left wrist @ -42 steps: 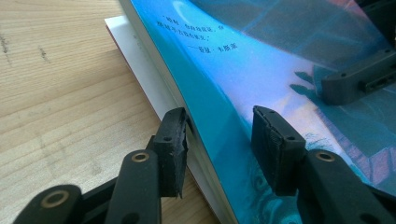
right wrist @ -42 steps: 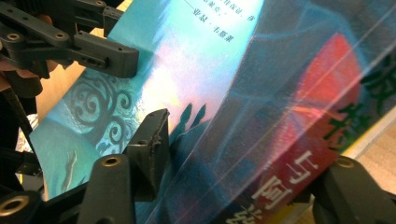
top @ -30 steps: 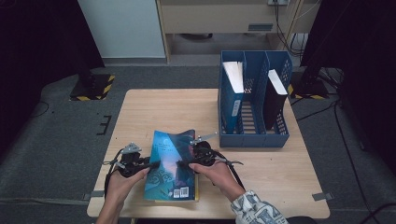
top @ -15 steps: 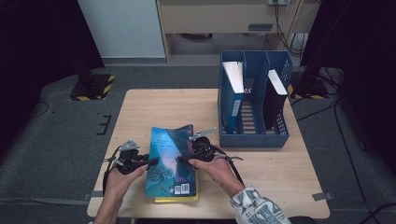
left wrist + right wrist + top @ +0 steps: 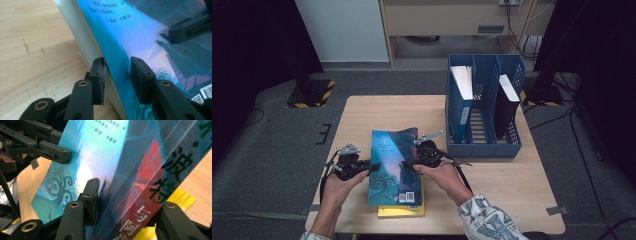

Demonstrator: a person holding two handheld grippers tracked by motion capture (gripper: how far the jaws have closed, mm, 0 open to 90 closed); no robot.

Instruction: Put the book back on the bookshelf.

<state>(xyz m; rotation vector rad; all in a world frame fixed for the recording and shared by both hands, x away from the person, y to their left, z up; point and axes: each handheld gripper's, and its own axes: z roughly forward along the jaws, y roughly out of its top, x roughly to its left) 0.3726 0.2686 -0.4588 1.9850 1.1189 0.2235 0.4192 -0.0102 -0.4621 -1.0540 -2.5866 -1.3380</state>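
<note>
A blue paperback (image 5: 394, 165) lies tilted on a yellow book (image 5: 402, 210) near the table's front edge. My left gripper (image 5: 372, 167) grips its left, page-side edge. In the left gripper view its jaws (image 5: 117, 67) straddle that edge, one pad against the white pages and one on the cover (image 5: 140, 30). My right gripper (image 5: 408, 164) holds the spine side. One pad (image 5: 91, 195) presses on the cover (image 5: 100, 150), the other jaw reaches under the spine. Both pairs of jaws have just been closing with the book between them. The book's edges are raised off the yellow book (image 5: 180, 195).
A blue file holder (image 5: 482, 147) stands at the table's right back, holding a blue-spined book (image 5: 461, 85) and a black one (image 5: 508, 100). Bare wooden tabletop (image 5: 377, 112) lies behind the books. Dark floor surrounds the table.
The blue book has turned from slanted to nearly square with the table. Both grippers have closed in on its edges, and the right hand has risen slightly.
</note>
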